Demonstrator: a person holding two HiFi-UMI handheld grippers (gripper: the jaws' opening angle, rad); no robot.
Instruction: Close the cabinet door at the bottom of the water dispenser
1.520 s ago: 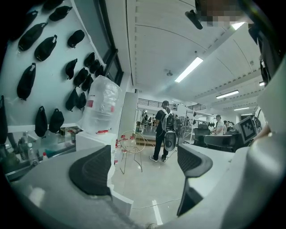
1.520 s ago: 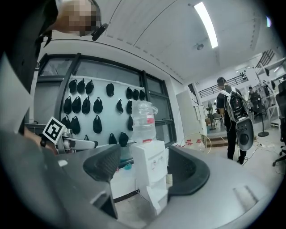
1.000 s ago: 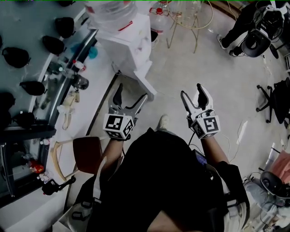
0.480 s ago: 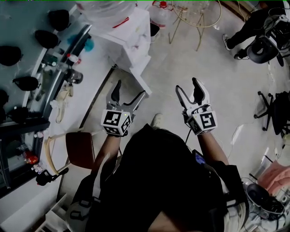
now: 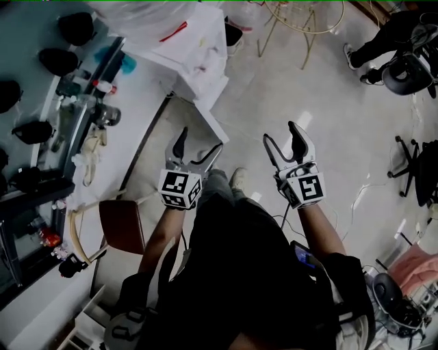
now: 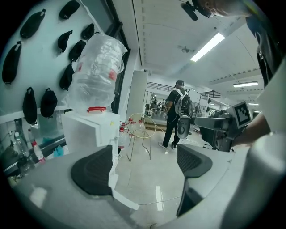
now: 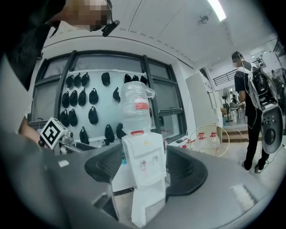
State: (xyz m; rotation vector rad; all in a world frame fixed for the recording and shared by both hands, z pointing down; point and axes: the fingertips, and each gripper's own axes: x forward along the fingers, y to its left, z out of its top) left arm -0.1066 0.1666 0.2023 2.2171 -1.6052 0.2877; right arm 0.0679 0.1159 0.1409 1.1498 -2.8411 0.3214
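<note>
Two empty tools here. The left tool (image 5: 198, 142) has its jaws spread wide with nothing between them. The right tool (image 5: 281, 133) is wide too, though its jaws have just been closing a touch, and it also has hold of nothing.

White water dispenser (image 5: 195, 51) stands on the floor (image 5: 274, 89) at the far left, against a desk (image 5: 147, 116) along the windows, with a big clear bottle (image 7: 136, 107) on top. Its cabinet door (image 7: 145, 203) at the bottom hangs open, swung out toward the near side, well apart from both tools.

My guess is that the door is a thin, stiff, light panel on a hinge, so no grip is needed – just push its flat outer face near the free edge, far from the hinge. Go easy though, because a tall, narrow unit on smooth floor could shift or rock.

Floor looks pale, glossy and hard, with a cable (image 5: 363, 198) trailing at the right. A wire chair (image 5: 301, 20) sits beyond the dispenser, black pouches (image 7: 91, 103) hang on the window wall, and a person (image 6: 174, 112) stands far off – busy room.
</note>
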